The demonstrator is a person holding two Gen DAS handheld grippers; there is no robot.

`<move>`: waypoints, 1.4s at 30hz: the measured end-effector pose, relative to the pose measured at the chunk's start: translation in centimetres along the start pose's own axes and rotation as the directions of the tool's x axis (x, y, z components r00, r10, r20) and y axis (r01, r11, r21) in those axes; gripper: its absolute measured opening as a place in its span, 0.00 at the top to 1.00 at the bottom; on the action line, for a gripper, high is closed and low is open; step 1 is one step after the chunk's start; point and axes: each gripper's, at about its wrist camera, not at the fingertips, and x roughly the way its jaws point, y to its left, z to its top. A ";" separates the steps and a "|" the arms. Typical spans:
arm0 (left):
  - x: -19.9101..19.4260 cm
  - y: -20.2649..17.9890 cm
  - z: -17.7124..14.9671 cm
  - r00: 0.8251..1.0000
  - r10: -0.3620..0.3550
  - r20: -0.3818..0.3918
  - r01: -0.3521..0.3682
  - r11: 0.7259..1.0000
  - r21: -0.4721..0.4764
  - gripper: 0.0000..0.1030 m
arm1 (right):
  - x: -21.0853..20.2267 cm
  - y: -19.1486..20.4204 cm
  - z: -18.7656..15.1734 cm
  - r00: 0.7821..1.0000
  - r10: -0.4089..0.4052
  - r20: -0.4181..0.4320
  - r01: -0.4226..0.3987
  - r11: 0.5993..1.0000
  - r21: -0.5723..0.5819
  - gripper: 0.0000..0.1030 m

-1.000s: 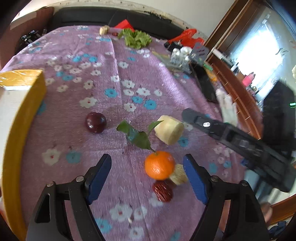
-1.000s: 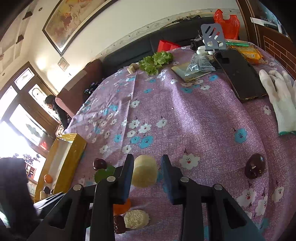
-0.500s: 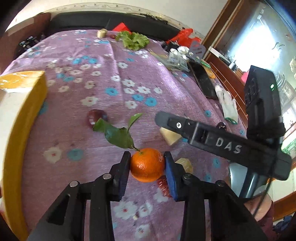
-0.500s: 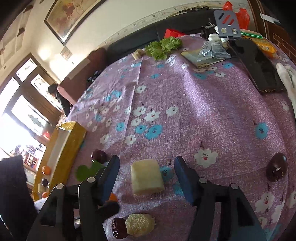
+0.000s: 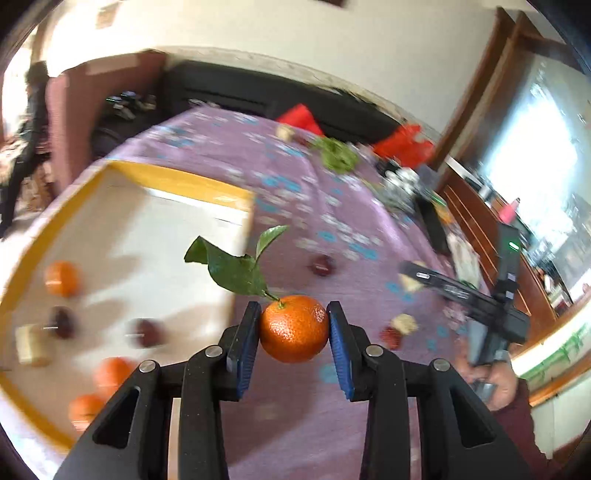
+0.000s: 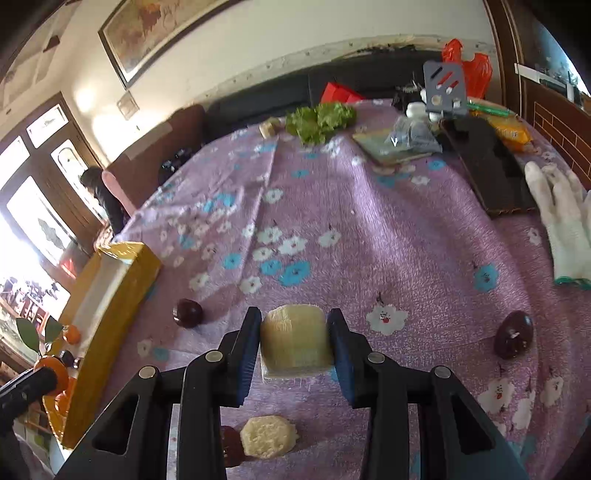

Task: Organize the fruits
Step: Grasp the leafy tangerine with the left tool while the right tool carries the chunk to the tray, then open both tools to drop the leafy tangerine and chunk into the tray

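Left gripper [image 5: 291, 325] pinches a leafy orange [image 5: 293, 328] beside the yellow box [image 5: 177, 181] — right gripper [image 6: 293, 339] is closing on a pale fruit chunk [image 6: 295, 341] on the purple cloth [image 6: 369, 229], pads touching it.

No readable text in either view. Right gripper body [image 5: 465, 291], seen from left wrist cam: faint marking on side, too blurred to read. Grey card stand [image 6: 444, 88] at far end of worktop: red/white slot shapes, no letters made out. Yellow packet [image 6: 508, 129] by dark phone [image 6: 487, 162]: print too small to tell. Framed picture [image 6: 155, 33] on wall: painting only, no caption legible. No nos., brands or signs elsewhere.
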 end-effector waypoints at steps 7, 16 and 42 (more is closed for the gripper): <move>-2.6 7.9 0.8 0.981 0.192 -0.016 -0.193 0.979 -0.065 0.66 | -2.8 8.1 -0.3 0.994 0.106 -0.004 -0.105 0.988 -0.112 0.60; -0.8 14.0 -1.2 0.956 0.272 -0.110 -0.284 0.952 -0.112 0.65 | 1.1 21.3 -3.1 0.959 0.206 -0.195 -0.255 0.927 -0.275 0.60; -8.8 13.0 -3.2 0.950 0.289 0.121 -0.258 0.941 -0.221 0.37 | 8.5 29.3 -4.2 0.928 0.198 -0.317 -0.294 0.910 -0.293 0.47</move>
